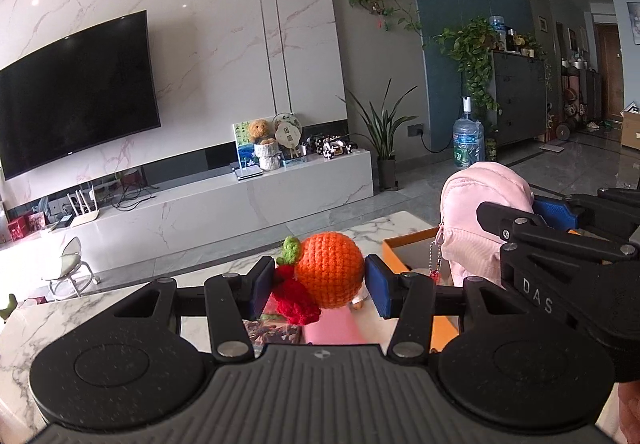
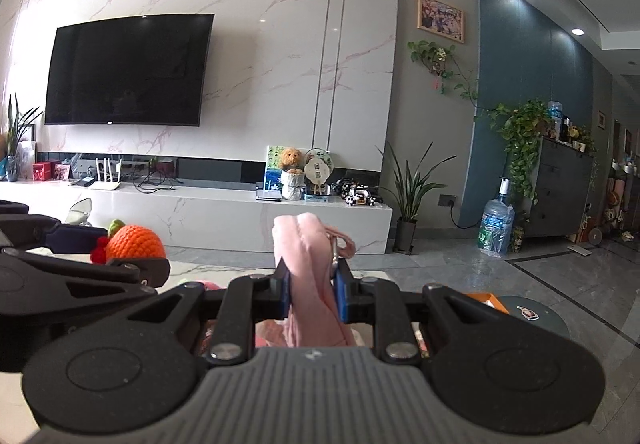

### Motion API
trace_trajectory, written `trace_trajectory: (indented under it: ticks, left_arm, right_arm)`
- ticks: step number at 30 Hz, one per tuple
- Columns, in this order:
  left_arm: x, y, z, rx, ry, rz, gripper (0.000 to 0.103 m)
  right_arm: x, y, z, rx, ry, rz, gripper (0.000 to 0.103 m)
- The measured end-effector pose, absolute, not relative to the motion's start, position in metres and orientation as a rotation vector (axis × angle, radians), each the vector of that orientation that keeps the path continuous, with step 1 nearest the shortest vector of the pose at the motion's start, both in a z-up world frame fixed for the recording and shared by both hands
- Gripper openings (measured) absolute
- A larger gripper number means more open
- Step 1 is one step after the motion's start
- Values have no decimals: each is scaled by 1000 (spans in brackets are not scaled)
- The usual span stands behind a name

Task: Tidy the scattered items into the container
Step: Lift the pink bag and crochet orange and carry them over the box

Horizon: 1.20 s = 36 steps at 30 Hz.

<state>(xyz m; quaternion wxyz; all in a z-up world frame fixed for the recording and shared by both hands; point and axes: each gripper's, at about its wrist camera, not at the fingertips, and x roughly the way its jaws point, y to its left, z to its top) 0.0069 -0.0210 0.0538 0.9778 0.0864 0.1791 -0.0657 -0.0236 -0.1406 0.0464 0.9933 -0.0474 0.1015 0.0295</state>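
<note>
My left gripper (image 1: 320,286) is shut on an orange crocheted fruit (image 1: 330,270) with a green leaf and red knitted berries (image 1: 296,302) hanging under it, held above the marble table (image 1: 80,320). My right gripper (image 2: 313,294) is shut on a small pink backpack (image 2: 310,264); its blue pads squeeze the fabric. The left wrist view shows that backpack (image 1: 480,212) lifted at the right, over an orange box (image 1: 404,248), with a bead chain dangling from it. In the right wrist view the crocheted fruit (image 2: 136,242) shows at the left, behind the left gripper's black arm.
Beyond the table stand a white TV bench (image 2: 200,204) with ornaments and a wall TV (image 2: 128,70). A potted plant (image 2: 408,200) and a water bottle (image 2: 496,228) stand on the grey tiled floor at the right. A small chair (image 1: 68,264) sits by the table's far left edge.
</note>
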Motion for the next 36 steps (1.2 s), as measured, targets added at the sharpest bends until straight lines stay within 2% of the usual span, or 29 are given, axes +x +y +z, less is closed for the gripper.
trace_trajectory:
  ticks: [13,36]
  left_arm:
    - [36,-91,49,218,355,-258,57]
    - [137,-147,-23,221,614,-431,57]
  right_arm:
    - [-4,-220,45,-10,234,-66,23]
    - [129,-293,3,260,569,90,22]
